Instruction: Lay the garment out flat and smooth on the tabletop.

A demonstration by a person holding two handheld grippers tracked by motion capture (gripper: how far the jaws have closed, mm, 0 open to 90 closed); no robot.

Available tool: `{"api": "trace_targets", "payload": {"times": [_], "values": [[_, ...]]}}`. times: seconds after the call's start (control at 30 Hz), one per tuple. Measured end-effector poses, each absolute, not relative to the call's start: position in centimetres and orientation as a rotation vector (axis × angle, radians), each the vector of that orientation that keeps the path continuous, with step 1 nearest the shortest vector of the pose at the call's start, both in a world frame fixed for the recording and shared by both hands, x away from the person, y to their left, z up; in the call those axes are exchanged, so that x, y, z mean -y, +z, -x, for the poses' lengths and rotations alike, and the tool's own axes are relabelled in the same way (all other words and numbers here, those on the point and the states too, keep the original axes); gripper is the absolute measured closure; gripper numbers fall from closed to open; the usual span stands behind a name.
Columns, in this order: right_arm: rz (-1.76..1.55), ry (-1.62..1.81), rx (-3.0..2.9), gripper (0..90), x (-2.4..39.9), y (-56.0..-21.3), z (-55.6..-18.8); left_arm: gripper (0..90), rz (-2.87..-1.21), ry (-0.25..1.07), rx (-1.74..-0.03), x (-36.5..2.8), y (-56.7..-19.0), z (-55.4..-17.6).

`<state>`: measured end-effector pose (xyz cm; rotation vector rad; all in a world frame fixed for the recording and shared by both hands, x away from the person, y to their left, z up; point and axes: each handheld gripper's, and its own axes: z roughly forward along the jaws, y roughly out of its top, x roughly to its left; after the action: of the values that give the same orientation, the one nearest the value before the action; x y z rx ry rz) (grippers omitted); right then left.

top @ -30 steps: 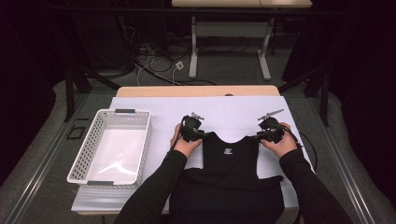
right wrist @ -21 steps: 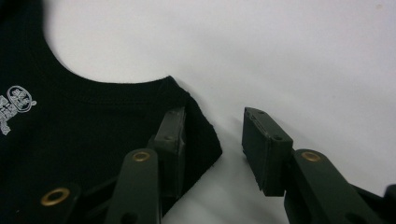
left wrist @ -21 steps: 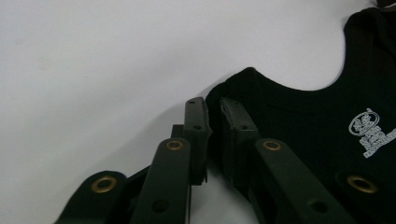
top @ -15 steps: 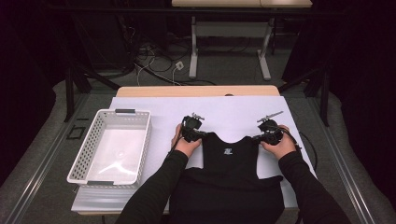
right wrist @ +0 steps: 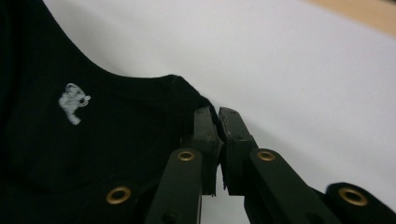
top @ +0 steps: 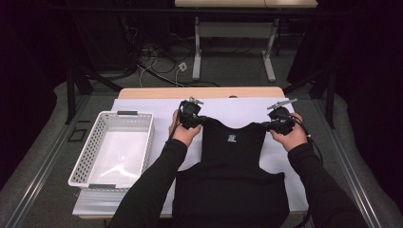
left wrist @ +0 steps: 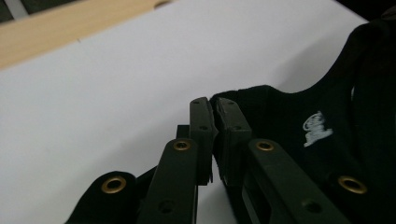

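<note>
A black sleeveless top (top: 231, 161) with a small white logo (top: 231, 138) lies on the white sheet (top: 237, 107), its hem hanging over the near table edge. My left gripper (top: 201, 120) is shut on the top's left shoulder strap, and the cloth (left wrist: 289, 112) shows pinched between the pads of the left gripper (left wrist: 214, 107). My right gripper (top: 267, 125) is shut on the other shoulder strap. In the right gripper view, the black fabric (right wrist: 116, 116) runs into the closed tips of the right gripper (right wrist: 217, 114). Both shoulders are raised a little off the sheet.
A white perforated basket (top: 85, 156) stands at the left of the table, with nothing in it. The wooden table edge (top: 199, 92) shows beyond the sheet. Cables and table legs lie on the floor behind.
Both hands have risen and moved away from the person, drawing the top's shoulder straps up off the sheet and pulling the fabric taut.
</note>
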<state>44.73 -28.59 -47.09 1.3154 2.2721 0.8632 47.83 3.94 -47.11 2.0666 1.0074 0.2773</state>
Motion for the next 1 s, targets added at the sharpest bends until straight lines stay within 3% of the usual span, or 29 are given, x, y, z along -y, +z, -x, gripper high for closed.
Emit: {"api": "trace_targets", "payload": {"times": [0.2,0.4,1.0], "values": [[-1.286,0.884,-2.208,86.6,28.3,-44.1,-45.5,85.9,-2.023,0.335,-0.989,-4.2,-44.2,-48.5],[-1.266,0.885,-2.191,86.6,27.5,-42.5,-46.2,85.8,-2.047,0.36,-1.006,-4.1,-44.1,-49.0],[-1.298,0.813,-2.261,86.4,25.0,-45.1,-48.0,85.2,-2.069,0.322,-1.075,-3.1,-47.4,-49.9]]}}
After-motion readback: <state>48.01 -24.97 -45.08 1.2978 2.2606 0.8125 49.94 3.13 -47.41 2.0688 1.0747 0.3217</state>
